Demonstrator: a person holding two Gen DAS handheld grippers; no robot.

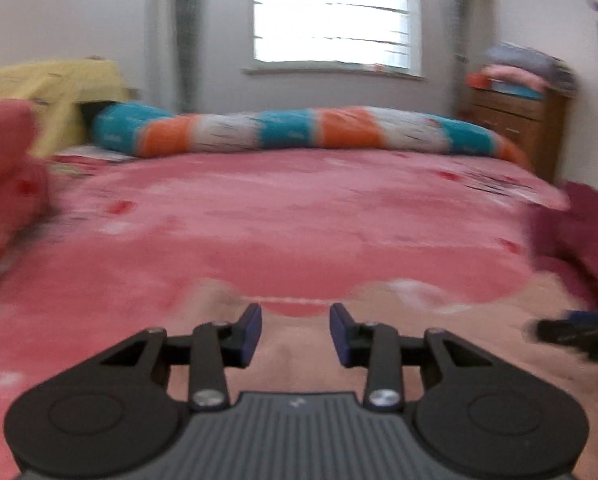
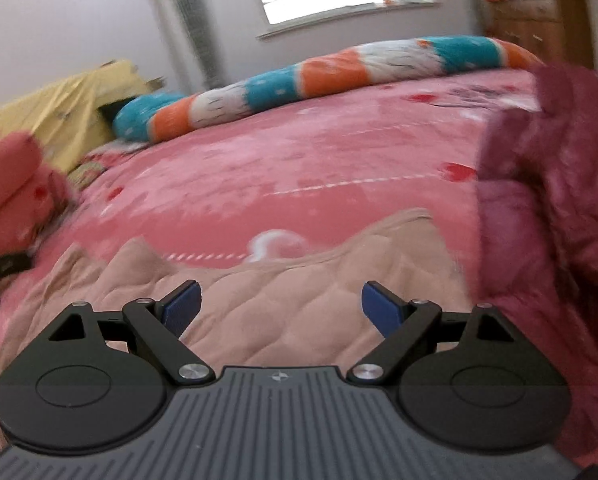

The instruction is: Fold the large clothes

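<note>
A beige quilted garment lies flat on the near part of the pink bed, and its far edge is wavy. My right gripper hovers over it, jaws wide apart, nothing between the blue pads. My left gripper is over the same garment, near its far edge. It is open with a narrower gap and holds nothing. A maroon quilted jacket is heaped at the right, close beside the right gripper. The right gripper shows as a dark blur at the right edge of the left wrist view.
A rolled duvet striped teal, orange and white lies across the far side of the bed. Pink pillows and a yellow cloth are at the left. A wooden dresser with piled fabric stands at the back right, under a bright window.
</note>
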